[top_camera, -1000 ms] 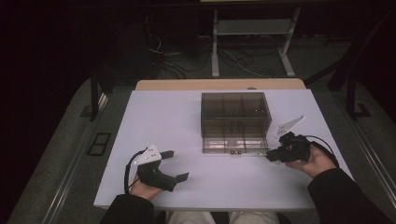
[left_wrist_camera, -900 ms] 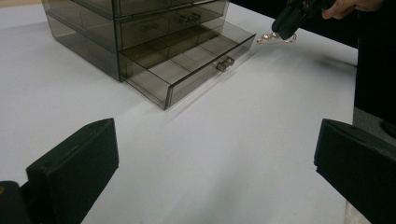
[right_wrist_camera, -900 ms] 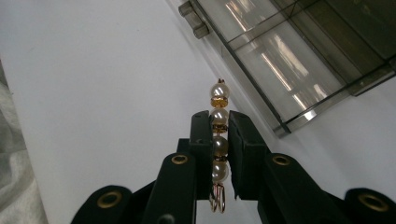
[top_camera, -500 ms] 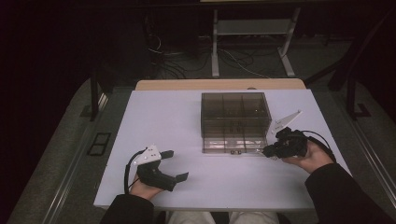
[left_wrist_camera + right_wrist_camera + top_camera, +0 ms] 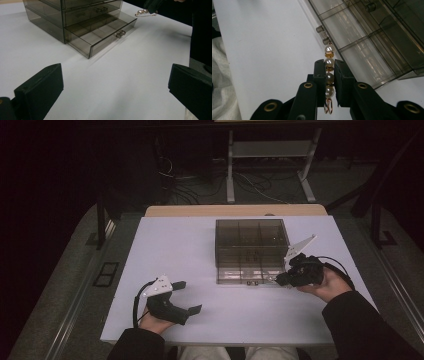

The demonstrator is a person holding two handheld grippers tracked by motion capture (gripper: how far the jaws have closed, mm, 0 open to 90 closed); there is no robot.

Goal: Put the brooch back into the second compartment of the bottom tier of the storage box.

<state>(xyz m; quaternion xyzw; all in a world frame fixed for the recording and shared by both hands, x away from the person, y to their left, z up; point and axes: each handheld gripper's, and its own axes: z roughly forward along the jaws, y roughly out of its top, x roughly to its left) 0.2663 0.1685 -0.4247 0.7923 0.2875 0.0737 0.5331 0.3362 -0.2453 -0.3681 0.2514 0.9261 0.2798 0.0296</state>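
Near the right front corner of the smoked-plastic drawer organizer (image 5: 251, 251), the right gripper (image 5: 329, 72) has its jaws clamped on a pearl-and-gold bead piece (image 5: 329, 72), a short string of four round pearls with gold spacers between them and small gold rings at its near end. In the left gripper view the same piece (image 5: 145, 12) hangs above the white table (image 5: 185, 250), just right of the pulled-out bottom drawer (image 5: 100, 32). The left gripper (image 5: 180, 296) rests near the table's near edge with its jaws wide apart and nothing between them.

The pearls are smooth, hard and rounded, and the flat black pads touch only their sides, so I judge the grip to be slim: a tilt or a bump could let the string slide or swivel out. The drawer is thin, glossy, see-through plastic split by low dividers, with a small knob (image 5: 323, 35) on its front. Letting go too early could drop the piece on the table, over a divider, or on the drawer's front edge. A knock from the gripper might also shove the light organizer across the slick tabletop.
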